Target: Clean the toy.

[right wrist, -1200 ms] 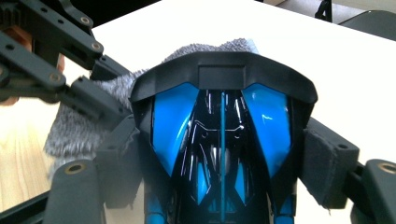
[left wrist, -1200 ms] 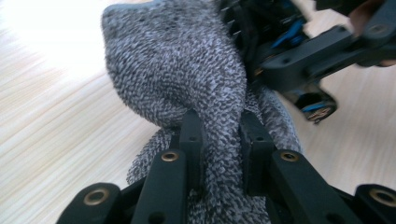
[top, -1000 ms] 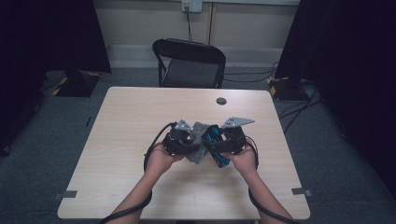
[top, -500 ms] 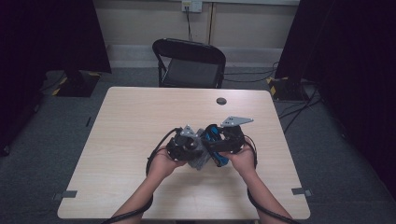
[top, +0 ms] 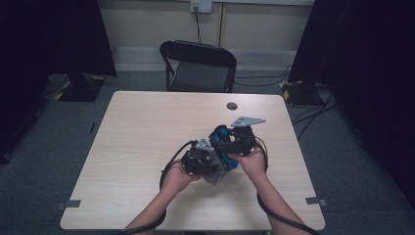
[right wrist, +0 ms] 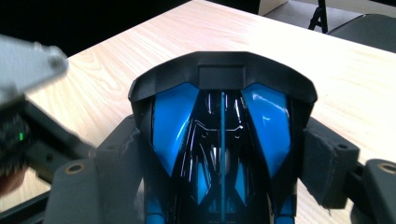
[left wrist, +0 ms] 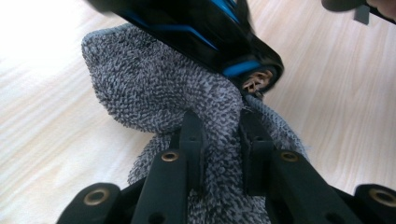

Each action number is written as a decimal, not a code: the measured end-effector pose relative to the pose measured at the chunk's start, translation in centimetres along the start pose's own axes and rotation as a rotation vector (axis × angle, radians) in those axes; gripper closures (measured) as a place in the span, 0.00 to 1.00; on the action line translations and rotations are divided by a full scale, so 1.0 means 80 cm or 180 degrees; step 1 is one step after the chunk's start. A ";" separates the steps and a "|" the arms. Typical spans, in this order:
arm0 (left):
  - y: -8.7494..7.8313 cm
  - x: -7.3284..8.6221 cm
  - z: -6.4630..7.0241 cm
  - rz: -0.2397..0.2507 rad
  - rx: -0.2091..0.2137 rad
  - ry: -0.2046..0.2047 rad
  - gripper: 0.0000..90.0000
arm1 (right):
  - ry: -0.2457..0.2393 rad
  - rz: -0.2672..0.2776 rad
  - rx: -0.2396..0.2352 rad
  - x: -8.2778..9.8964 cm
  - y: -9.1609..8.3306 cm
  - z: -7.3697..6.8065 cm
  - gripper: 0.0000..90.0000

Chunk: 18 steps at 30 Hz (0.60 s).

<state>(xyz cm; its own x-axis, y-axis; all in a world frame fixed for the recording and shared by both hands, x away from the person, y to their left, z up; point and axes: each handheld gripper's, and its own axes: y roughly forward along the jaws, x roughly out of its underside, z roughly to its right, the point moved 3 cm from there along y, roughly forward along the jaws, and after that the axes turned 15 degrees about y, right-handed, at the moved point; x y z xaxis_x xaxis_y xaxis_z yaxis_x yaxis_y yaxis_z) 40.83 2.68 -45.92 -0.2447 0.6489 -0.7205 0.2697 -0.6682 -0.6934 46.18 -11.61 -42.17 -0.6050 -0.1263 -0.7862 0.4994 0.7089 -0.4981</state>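
My arms are bare, no sleeves. Each gripper is black, the left gripper and right gripper each topped by a grey three-cornered plate, each trailing a black cable. My left fingers are black, with brass-coloured rivets.

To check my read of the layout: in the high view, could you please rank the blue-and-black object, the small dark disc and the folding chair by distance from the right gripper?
From the right gripper:
1. Blue-and-black object, between its jaws.
2. Small dark disc, farther up the table.
3. Folding chair, beyond the table's far edge.
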 end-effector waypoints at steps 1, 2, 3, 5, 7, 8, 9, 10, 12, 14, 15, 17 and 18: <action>0.001 0.000 0.001 0.0002 0.0010 0.0003 0.83 | 0.0000 -0.0004 -0.0001 -0.002 0.000 -0.001 0.28; 0.002 0.000 0.002 0.0000 0.0017 -0.0006 0.83 | -0.0012 -0.0002 -0.0002 -0.003 0.001 -0.002 0.28; 0.003 0.000 0.003 0.0002 0.0024 0.0001 0.83 | -0.0017 0.0004 0.0001 -0.005 0.001 -0.002 0.28; 0.003 0.001 0.004 0.0001 0.0049 -0.0006 0.83 | -0.0006 0.0012 -0.0012 -0.008 0.002 -0.003 0.28; 0.004 0.002 0.006 0.0006 0.0055 -0.0015 0.83 | 0.0023 0.0035 -0.0026 -0.012 0.003 -0.003 0.28; 0.004 0.002 0.007 -0.0009 0.0080 -0.0022 0.83 | 0.0037 0.0044 -0.0043 -0.015 0.003 -0.003 0.28; 0.005 0.002 0.009 -0.0013 0.0085 0.0001 0.83 | 0.0045 0.0046 -0.0048 -0.017 0.004 -0.003 0.28; 0.005 0.002 0.010 -0.0007 0.0086 0.0005 0.83 | 0.0045 0.0043 -0.0049 -0.020 0.005 -0.004 0.28; 0.005 0.001 0.012 -0.0001 0.0097 0.0017 0.83 | 0.0027 0.0039 -0.0037 -0.024 0.006 -0.005 0.28; 0.005 0.001 0.014 0.0015 0.0124 0.0004 0.83 | 0.0028 0.0045 -0.0037 -0.027 0.006 -0.005 0.28; 0.005 0.002 0.015 0.0002 0.0134 0.0012 0.83 | 0.0033 0.0052 -0.0039 -0.028 0.006 -0.005 0.28; 0.006 0.002 0.018 0.0019 0.0168 0.0024 0.83 | 0.0035 0.0060 -0.0039 -0.031 0.006 -0.005 0.28; 0.006 0.002 0.020 0.0026 0.0186 0.0054 0.83 | 0.0027 0.0061 -0.0026 -0.032 0.006 -0.005 0.28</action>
<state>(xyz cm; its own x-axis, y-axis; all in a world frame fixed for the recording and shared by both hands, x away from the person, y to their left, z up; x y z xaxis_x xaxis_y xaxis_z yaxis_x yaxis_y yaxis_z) 39.46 1.89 -46.40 -0.2269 0.6490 -0.7262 0.2166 -0.6933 -0.6873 47.72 -10.68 -40.22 -0.6007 -0.1068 -0.7923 0.5058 0.7167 -0.4801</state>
